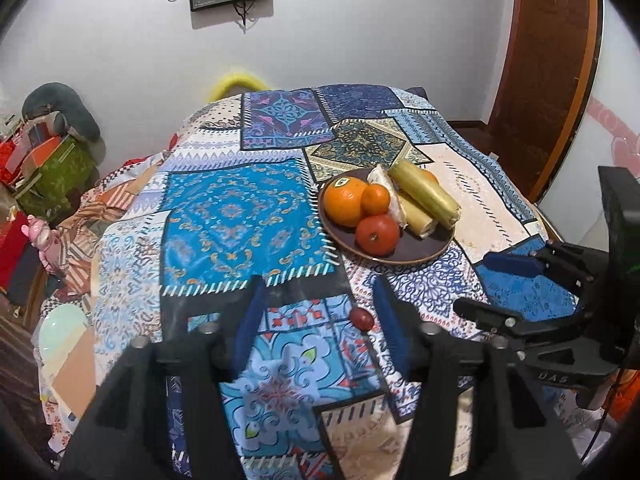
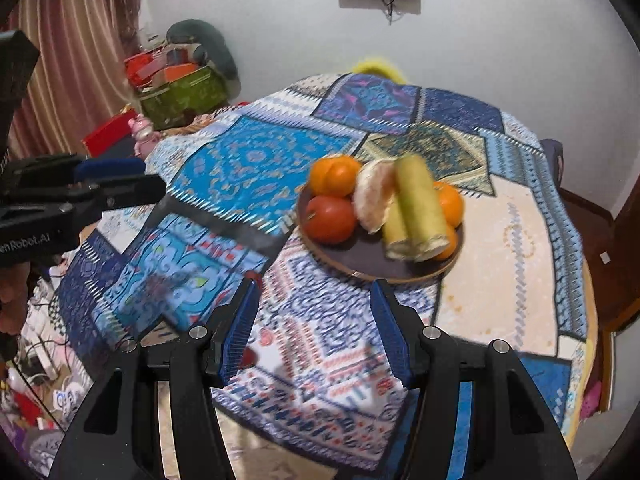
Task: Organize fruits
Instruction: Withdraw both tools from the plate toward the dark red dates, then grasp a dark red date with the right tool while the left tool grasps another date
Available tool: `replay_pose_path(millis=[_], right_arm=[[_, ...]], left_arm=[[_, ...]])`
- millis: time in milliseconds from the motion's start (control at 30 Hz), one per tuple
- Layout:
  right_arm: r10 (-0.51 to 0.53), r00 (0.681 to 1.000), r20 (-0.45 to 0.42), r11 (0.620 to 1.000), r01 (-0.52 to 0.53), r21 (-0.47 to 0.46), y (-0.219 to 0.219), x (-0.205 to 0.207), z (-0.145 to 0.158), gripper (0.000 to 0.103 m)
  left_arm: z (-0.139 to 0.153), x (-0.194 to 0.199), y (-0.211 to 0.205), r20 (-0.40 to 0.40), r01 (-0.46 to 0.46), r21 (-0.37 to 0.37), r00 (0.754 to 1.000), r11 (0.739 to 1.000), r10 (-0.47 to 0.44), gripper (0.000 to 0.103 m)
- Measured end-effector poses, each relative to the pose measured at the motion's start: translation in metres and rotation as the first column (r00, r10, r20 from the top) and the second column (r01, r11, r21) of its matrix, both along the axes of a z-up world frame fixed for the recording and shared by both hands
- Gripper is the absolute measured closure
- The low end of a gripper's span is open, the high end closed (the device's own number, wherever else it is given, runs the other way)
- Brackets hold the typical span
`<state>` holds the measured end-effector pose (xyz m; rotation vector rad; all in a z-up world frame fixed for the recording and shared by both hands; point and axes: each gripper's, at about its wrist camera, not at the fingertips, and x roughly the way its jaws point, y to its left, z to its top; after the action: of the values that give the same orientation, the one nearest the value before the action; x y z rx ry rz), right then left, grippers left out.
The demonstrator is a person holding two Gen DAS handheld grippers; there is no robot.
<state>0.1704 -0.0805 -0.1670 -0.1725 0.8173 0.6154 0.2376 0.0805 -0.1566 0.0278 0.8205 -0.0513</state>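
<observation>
Fruit (image 1: 345,206) heaped on round plate (image 1: 416,251).

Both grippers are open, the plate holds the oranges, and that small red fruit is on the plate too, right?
Not quite. The small red fruit lies on the tablecloth, apart from the plate, as the left wrist view shows. The left gripper and right gripper are open.

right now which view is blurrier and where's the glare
Right wrist view: motion-smeared, worst on the patchwork tablecloth at left, fruit soft. Left wrist view: sharper, the small red fruit crisp, glare on the bright blue patch. Both: fisheye bending, dark corners.
</observation>
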Motion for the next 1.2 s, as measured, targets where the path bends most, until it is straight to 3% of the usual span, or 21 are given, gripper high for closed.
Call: replay_pose_path(millis=[133, 533, 767, 1200], right_arm=[[0.02, 0.999, -0.028, 1.0, -0.02, 0.001, 0.01, -0.009, -0.01, 0.049], [0.096, 0.983, -0.159, 0.994, -0.103, -0.036, 0.04, -0.025, -0.057, 0.05], [0.106, 0.975, -0.193, 0.99, -0.121, -0.069, 0.048, -0.019, -0.075, 0.072], [0.054, 0.99, -0.13, 0.998, -0.056, -0.012, 0.015, 0.0, -0.055, 0.074]], left_arm=[[-0.008, -0.009, 0.005, -0.026, -0.014, -0.008, 1.0, 1.0, 0.014, 0.037], [-0.042, -0.016, 0.018, -0.121, -0.033, -0.014, 0.992, 0.999, 0.031, 0.035], [-0.062, -0.014, 0.016, -0.166, -0.023, -0.017, 0.986, 1.0, 0.02, 0.035], [-0.09, 0.026, -0.011, -0.243, 0.035, -0.043, 0.969, 0.998, -0.044, 0.035]])
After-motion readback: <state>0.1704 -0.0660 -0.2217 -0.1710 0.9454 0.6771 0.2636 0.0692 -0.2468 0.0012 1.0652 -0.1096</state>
